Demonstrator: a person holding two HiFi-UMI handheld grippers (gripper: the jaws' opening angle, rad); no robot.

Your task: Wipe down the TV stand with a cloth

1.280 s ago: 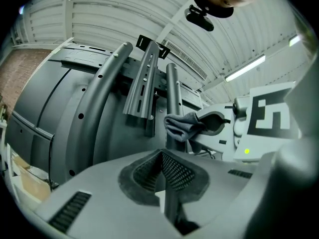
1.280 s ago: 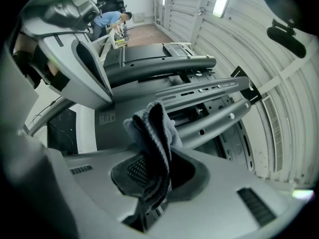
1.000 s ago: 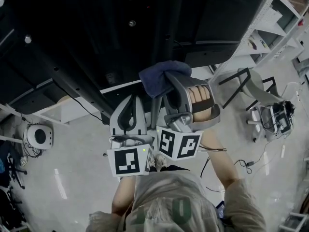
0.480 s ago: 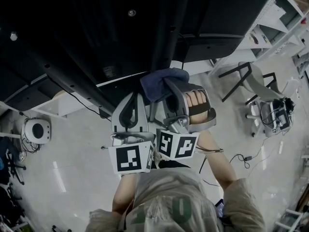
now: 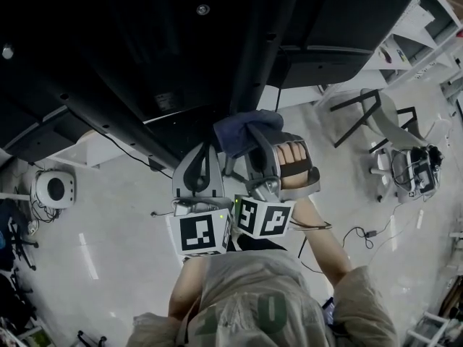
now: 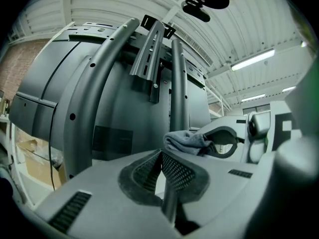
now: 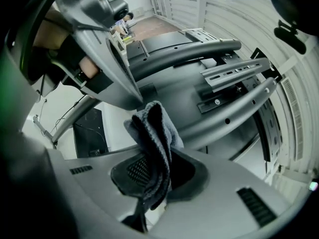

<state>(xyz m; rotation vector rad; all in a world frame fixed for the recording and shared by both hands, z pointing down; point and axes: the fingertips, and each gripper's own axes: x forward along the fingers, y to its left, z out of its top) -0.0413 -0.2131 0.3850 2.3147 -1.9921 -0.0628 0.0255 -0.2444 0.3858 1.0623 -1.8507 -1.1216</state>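
Pale floor (image 5: 108,230) in head view, right claw (image 7: 152,176) pinching cloth (image 7: 153,128), left claw (image 6: 162,171) closed

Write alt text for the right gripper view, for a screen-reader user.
The right gripper is shut on a folded dark grey cloth that sticks up from between its jaws. Behind it run the grey tubes and bracket of the TV stand; the left gripper shows at upper left.
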